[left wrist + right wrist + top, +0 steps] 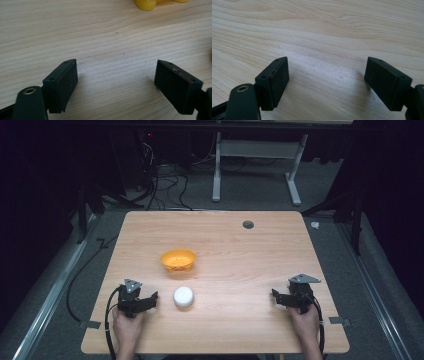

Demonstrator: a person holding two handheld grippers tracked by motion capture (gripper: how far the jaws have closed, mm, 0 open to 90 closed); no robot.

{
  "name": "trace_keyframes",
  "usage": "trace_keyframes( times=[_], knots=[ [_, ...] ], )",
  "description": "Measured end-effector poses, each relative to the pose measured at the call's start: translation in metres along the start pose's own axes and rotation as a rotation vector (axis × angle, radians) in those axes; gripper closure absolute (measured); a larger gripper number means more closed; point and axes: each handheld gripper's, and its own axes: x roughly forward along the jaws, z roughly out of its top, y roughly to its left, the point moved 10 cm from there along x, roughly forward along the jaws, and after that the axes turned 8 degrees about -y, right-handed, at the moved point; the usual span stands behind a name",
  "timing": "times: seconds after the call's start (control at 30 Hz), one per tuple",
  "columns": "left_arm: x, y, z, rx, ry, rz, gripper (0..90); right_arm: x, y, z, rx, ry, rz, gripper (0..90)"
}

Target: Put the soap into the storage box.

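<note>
White round lid (183,296), one of it, lies near the worktop's (240,250) front edge, just beside the left gripper (150,300); one orange bowl (178,259) sits behind. Two grippers, left and right gripper (276,298), rest wide open, empty.

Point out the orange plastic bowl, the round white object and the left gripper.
Orange plastic bowl (178,259): high view, inner floor.
Round white object (183,296): high view, top face.
Left gripper (152,298): high view, between its fingertips.
</note>
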Motion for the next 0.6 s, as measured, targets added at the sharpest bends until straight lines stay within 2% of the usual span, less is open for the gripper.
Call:
trace_keyframes(
  times=[0.6],
  knots=[
    [-0.0002,0.0001,-0.0001,-0.001,0.002,0.000,19.6,-0.0001,0.0000,-0.0002,-0.004,0.000,0.002,20.5]
  ],
)
